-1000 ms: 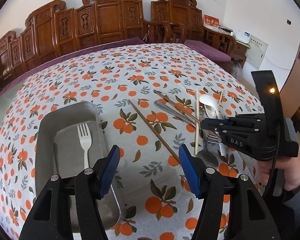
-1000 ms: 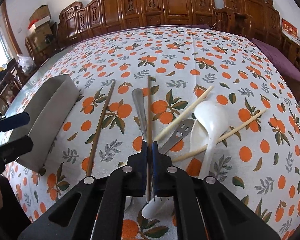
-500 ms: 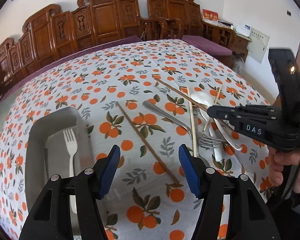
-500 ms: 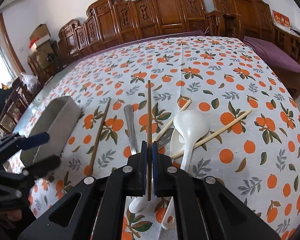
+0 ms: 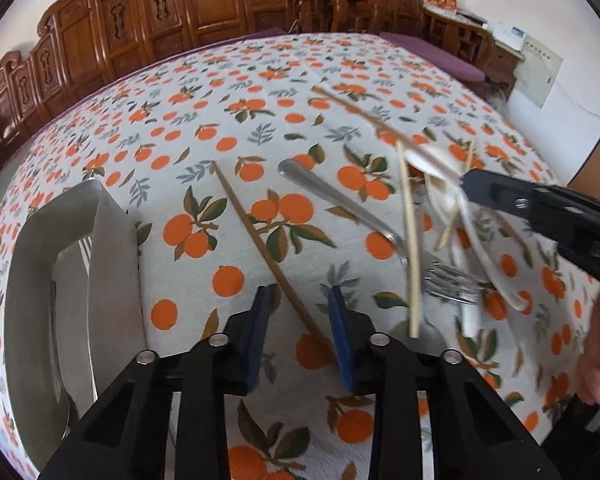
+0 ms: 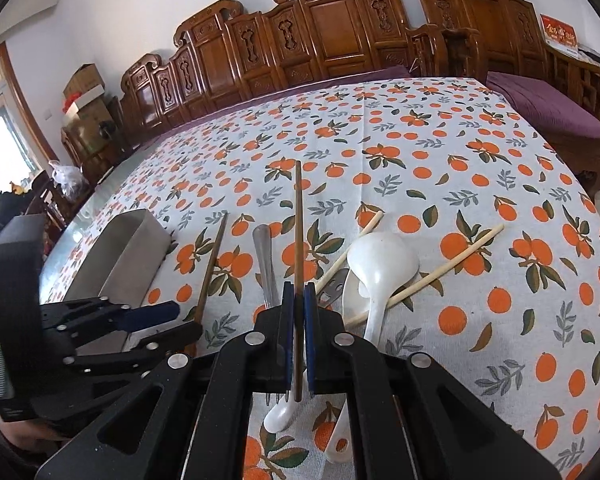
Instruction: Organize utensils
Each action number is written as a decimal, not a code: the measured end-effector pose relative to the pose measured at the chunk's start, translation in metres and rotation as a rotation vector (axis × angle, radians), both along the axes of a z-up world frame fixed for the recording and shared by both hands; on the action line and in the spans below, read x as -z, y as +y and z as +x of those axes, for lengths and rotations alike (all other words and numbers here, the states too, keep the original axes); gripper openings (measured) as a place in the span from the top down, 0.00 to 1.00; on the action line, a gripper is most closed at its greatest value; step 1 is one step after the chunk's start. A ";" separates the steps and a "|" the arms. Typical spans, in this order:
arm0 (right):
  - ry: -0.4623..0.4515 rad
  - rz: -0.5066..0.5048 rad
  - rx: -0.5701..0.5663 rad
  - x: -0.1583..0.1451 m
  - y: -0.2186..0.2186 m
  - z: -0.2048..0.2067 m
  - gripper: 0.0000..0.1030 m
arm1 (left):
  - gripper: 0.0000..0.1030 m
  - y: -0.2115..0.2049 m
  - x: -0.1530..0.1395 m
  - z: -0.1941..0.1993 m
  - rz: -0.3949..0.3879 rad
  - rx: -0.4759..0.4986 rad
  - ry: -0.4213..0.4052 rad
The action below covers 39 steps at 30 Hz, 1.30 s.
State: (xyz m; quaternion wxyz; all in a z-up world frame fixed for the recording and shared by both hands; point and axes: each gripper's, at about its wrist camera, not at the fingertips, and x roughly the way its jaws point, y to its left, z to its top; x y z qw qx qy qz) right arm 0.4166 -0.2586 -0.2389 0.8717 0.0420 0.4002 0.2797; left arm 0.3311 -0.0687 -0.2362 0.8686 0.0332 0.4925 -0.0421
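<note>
Right gripper [image 6: 299,312] is clamping one dark wooden chopstick [image 6: 298,216]; left gripper [image 5: 300,304] is closing around a second one.

The right gripper's blue pads are pressing on the dark chopstick, which is pointing away over the table, clear of the cloth. The left gripper's jaws are narrowing with the other dark wooden chopstick [image 5: 260,240] lying between them on the cloth; the pads are not yet touching it. Beside it are lying a steel fork [image 5: 340,204], two pale wooden chopsticks [image 6: 440,272] and two white plastic spoons [image 6: 376,268], overlapping in a loose pile. A rectangular metal tray [image 5: 28,280] is sitting at the left, with a fork inside. The tablecloth [image 6: 460,168] is showing an orange-and-leaf print. Carved wooden chairs [image 6: 340,32] are lining the far wall.
</note>
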 end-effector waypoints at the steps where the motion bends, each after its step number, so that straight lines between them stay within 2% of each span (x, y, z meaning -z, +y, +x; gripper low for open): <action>1: -0.001 0.001 -0.001 0.000 0.001 0.000 0.94 | 0.77 0.001 0.002 0.002 0.000 -0.005 0.009; 6: -0.001 -0.005 -0.012 0.001 0.005 -0.001 0.94 | 0.79 0.008 0.007 0.009 -0.010 -0.028 0.023; 9: 0.000 -0.007 -0.017 0.001 0.007 -0.002 0.94 | 0.93 0.010 0.007 0.007 -0.008 -0.025 0.029; 12: -0.001 -0.010 -0.027 0.001 0.011 -0.003 0.94 | 0.96 0.011 0.007 0.003 0.003 -0.017 0.033; 19: -0.004 -0.016 -0.060 0.000 0.023 -0.007 0.94 | 0.96 0.021 -0.009 -0.014 -0.002 -0.018 -0.022; 26: -0.004 -0.022 -0.092 0.001 0.037 -0.010 0.94 | 0.96 0.035 -0.041 -0.037 -0.023 -0.007 -0.091; 39: -0.012 -0.036 -0.150 0.001 0.067 -0.016 0.94 | 0.96 0.083 -0.076 -0.070 -0.044 -0.047 -0.146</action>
